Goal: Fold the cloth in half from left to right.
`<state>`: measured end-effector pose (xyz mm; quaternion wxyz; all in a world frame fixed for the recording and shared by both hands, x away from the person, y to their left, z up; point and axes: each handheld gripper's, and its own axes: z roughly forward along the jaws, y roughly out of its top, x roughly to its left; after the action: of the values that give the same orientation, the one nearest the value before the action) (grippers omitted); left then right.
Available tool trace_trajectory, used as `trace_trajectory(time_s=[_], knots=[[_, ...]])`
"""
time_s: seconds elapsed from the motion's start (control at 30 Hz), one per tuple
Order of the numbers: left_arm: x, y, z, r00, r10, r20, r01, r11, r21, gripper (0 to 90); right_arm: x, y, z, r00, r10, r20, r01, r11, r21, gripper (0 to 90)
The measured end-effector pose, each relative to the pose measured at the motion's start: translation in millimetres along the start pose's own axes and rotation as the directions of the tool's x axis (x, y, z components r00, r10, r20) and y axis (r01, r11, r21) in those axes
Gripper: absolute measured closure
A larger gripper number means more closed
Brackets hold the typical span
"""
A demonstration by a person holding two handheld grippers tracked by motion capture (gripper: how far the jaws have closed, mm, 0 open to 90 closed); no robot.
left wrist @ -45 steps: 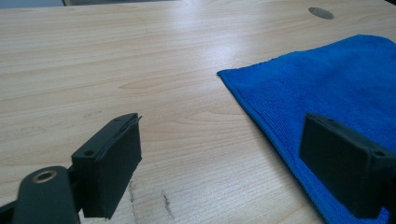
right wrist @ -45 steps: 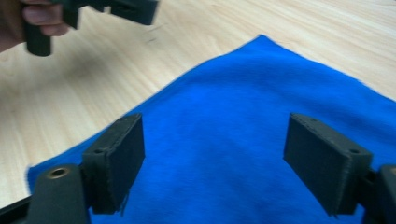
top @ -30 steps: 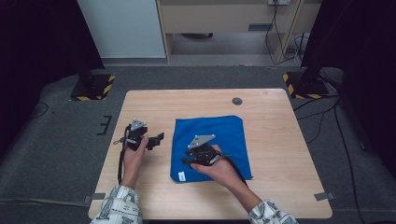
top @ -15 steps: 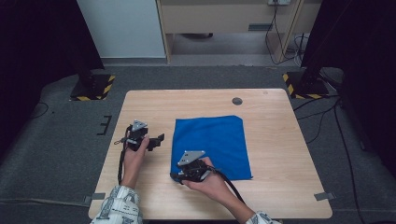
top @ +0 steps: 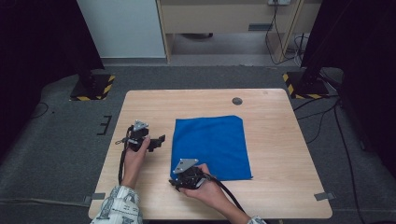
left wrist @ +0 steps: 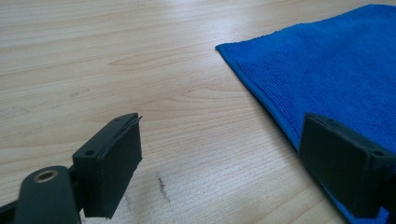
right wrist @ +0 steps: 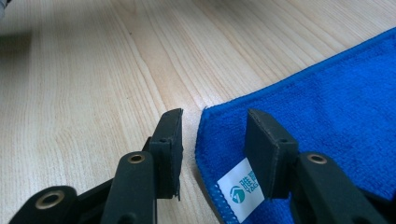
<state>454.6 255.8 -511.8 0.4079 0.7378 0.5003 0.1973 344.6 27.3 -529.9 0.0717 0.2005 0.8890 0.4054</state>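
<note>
A blue cloth (top: 210,144) lies flat on the middle of the wooden table (top: 285,154). My right gripper (top: 176,182) is low at the cloth's near-left corner. In the right gripper view its jaws (right wrist: 215,115) stand open astride the cloth's hem (right wrist: 327,88), just behind the corner, and a white label (right wrist: 240,189) lies under them. My left gripper (top: 159,140) rests to the left of the cloth and points at its left edge. In the left gripper view it is wide open (left wrist: 222,123), its right jaw over the cloth's border (left wrist: 336,70).
A small dark round disc (top: 237,101) sits in the tabletop beyond the cloth's far edge. Cables trail from both grippers toward the table's near edge (top: 210,217). Bare wood lies left and right of the cloth.
The right gripper has slid from on top of the cloth back and left to its near-left corner. The left gripper has stayed where it was.
</note>
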Motion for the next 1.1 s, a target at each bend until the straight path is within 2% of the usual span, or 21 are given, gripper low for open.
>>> trace_trajectory(time_s=[0.1, 0.13, 0.17, 0.2, 0.23, 0.27, 0.3, 0.33, 0.43, 0.5, 0.53, 0.63, 0.7, 0.87, 0.97, 1.07, 1.1], knots=[[0.8, 0.0, -0.3, 1.0000, -0.006, -0.001, 0.006, 1.0000, -0.003, 12.8, 0.6, 0.0, 1.0, 1.0000, -0.010, -0.002, 0.010, 1.000, 0.008, 58.9], [1.2, -0.2, -0.2, 1.0000, -0.009, -0.001, 0.009, 1.0000, -0.003, 12.8, -0.6, 0.3, 1.1, 1.0000, -0.007, -0.002, 0.007, 1.000, 0.001, 67.9], [1.6, -0.3, 0.0, 0.9999, -0.012, -0.001, 0.012, 0.9999, -0.001, 12.8, -0.6, 0.3, 1.1, 1.0000, -0.007, -0.002, 0.007, 1.000, 0.001, 67.9], [2.0, -0.5, 1.0, 0.9998, -0.017, 0.004, 0.017, 0.9999, 0.000, 12.8, -2.1, 0.5, 1.4, 1.0000, -0.008, 0.006, 0.008, 1.000, 0.000, 77.0], [2.0, -0.5, 1.0, 0.9998, -0.017, 0.004, 0.017, 0.9999, 0.000, 12.9, -2.1, 0.5, 1.4, 1.0000, -0.008, 0.006, 0.008, 1.000, 0.000, 77.0], [1.7, -0.3, 1.6, 0.9999, -0.011, 0.004, 0.011, 0.9999, 0.007, 13.1, -3.6, 1.0, 1.6, 1.0000, -0.009, 0.003, 0.009, 1.000, -0.002, 87.2], [0.3, 0.5, 2.9, 0.9998, -0.013, 0.015, 0.013, 0.9997, 0.019, 13.4, -3.9, 1.4, 1.3, 1.0000, -0.006, -0.004, 0.006, 1.000, -0.005, 88.4], [-0.1, 1.5, 2.8, 0.9995, -0.022, 0.025, 0.021, 0.9992, 0.035, 13.5, -3.6, 2.1, 0.9, 1.0000, 0.002, -0.008, -0.002, 1.000, -0.011, 88.7], [-1.3, 3.6, 2.8, 0.9983, -0.044, 0.039, 0.043, 0.9987, 0.029, 13.7, -3.3, 3.7, 0.0, 0.9998, 0.008, -0.021, -0.009, 1.000, -0.013, 88.8], [-3.4, 7.2, 3.3, 0.9985, -0.031, 0.046, 0.030, 0.9993, 0.024, 13.7, -2.9, 5.5, -1.8, 0.9997, 0.011, -0.022, -0.011, 1.000, -0.019, 89.0], [-4.6, 11.8, 5.4, 0.9986, -0.012, 0.052, 0.011, 0.9998, 0.013, 13.8, -1.0, 7.0, -3.5, 0.9995, 0.019, -0.026, -0.019, 0.999, -0.029, 89.0], [-4.3, 17.8, 9.7, 0.9986, -0.002, 0.053, 0.002, 0.9999, 0.010, 15.1, 1.7, 7.0, -4.0, 0.9996, 0.011, -0.026, -0.012, 1.000, -0.027, 89.0], [-5.0, 23.9, 15.8, 0.9984, 0.004, 0.056, -0.004, 0.9999, 0.016, 17.2, 3.7, 6.0, -4.3, 0.9997, 0.012, -0.020, -0.013, 1.000, -0.022, 89.0], [-11.4, 40.7, 36.0, 0.9958, 0.069, 0.060, -0.073, 0.9960, 0.052, 21.0, 7.2, 3.6, -4.1, 0.9991, 0.027, -0.034, -0.028, 0.999, -0.031, 89.1], [-13.5, 49.6, 47.4, 0.9953, 0.073, 0.063, -0.077, 0.9953, 0.058, 24.6, 12.4, 3.0, -1.9, 0.9979, 0.044, -0.047, -0.046, 0.998, -0.045, 89.2], [-14.1, 53.0, 54.0, 0.9949, 0.076, 0.067, -0.081, 0.9942, 0.071, 24.9, 15.3, 3.2, -1.3, 0.9971, 0.053, -0.055, -0.055, 0.997, -0.051, 89.1], [-14.4, 53.4, 57.4, 0.9947, 0.083, 0.062, -0.087, 0.9943, 0.063, 25.2, 16.9, 3.2, -1.2, 0.9973, 0.048, -0.055, -0.051, 0.998, -0.049, 89.2]])
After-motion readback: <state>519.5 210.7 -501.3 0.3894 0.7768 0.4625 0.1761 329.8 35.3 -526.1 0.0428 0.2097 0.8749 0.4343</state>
